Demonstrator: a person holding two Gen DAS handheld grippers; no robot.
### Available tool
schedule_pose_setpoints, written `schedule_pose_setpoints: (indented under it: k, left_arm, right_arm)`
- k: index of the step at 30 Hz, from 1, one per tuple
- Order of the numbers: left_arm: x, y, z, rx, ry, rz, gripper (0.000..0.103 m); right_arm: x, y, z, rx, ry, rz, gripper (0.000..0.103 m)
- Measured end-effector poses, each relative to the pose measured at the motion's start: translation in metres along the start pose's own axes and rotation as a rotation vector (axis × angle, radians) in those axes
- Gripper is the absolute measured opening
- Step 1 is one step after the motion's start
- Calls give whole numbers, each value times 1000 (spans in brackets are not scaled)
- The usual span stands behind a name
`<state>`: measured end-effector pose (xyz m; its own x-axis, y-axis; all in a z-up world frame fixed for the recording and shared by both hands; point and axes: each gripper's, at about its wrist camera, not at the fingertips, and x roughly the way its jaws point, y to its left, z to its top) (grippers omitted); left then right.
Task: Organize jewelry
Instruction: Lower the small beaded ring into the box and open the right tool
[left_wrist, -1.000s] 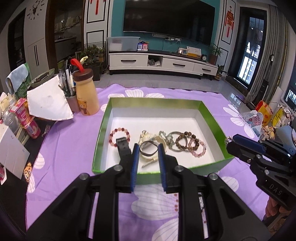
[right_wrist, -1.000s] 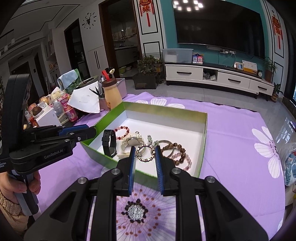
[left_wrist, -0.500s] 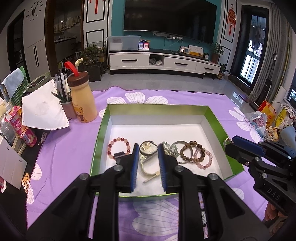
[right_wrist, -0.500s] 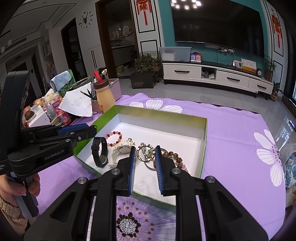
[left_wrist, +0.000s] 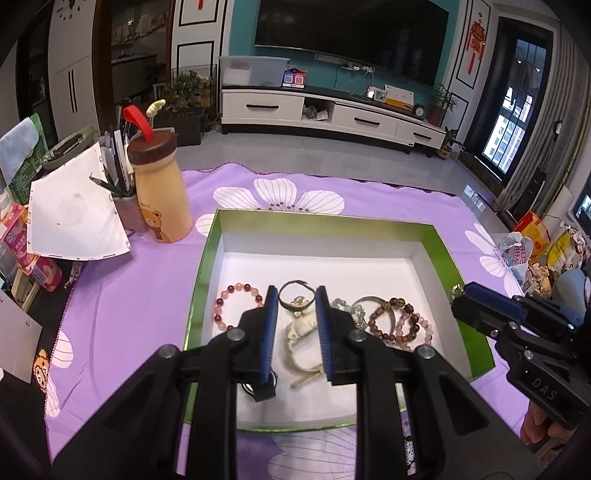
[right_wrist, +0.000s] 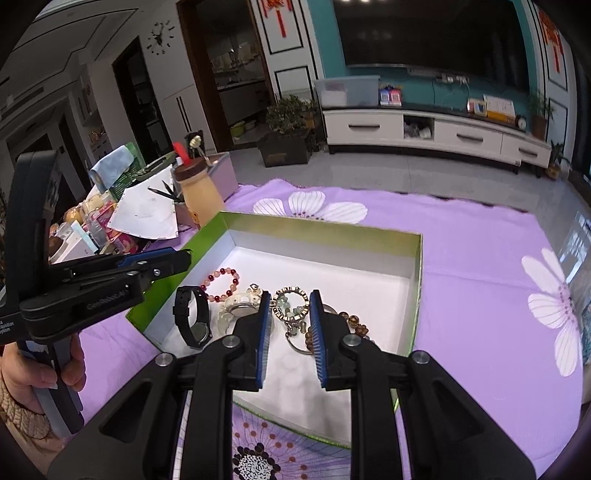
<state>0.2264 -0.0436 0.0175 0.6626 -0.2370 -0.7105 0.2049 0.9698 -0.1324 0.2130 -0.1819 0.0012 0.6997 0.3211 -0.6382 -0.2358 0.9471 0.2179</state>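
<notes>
A green box (left_wrist: 208, 258) with a white floor lies on the purple cloth and holds several pieces of jewelry. In the left wrist view I see a red bead bracelet (left_wrist: 236, 306), a white watch (left_wrist: 301, 332) and brown and pink bead bracelets (left_wrist: 397, 321). My left gripper (left_wrist: 294, 295) is open and empty, hovering over the white watch. My right gripper (right_wrist: 288, 299) is open and empty above a gold ring bracelet with green beads (right_wrist: 290, 303). A black watch (right_wrist: 192, 321) lies at the box's left (right_wrist: 415, 273).
A cream bottle with a brown lid (left_wrist: 160, 195), a pen cup and a white paper (left_wrist: 74, 218) stand left of the box. Snack packets crowd the far left edge. Bags (left_wrist: 532, 240) lie off the table's right side.
Both grippers have moved forward over the box and now hover above the jewelry. Their jaws stay open at the same width.
</notes>
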Motion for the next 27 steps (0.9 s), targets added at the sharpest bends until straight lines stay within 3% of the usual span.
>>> schedule_pose_setpoints:
  k: [8, 27]
  left_arm:
    - [22, 13, 8, -45, 52, -31, 20]
    - [69, -5, 17, 8, 115, 50, 20]
  right_arm:
    - [15, -12, 10, 55, 27, 31, 20]
    - [52, -27, 16, 91, 82, 18, 20]
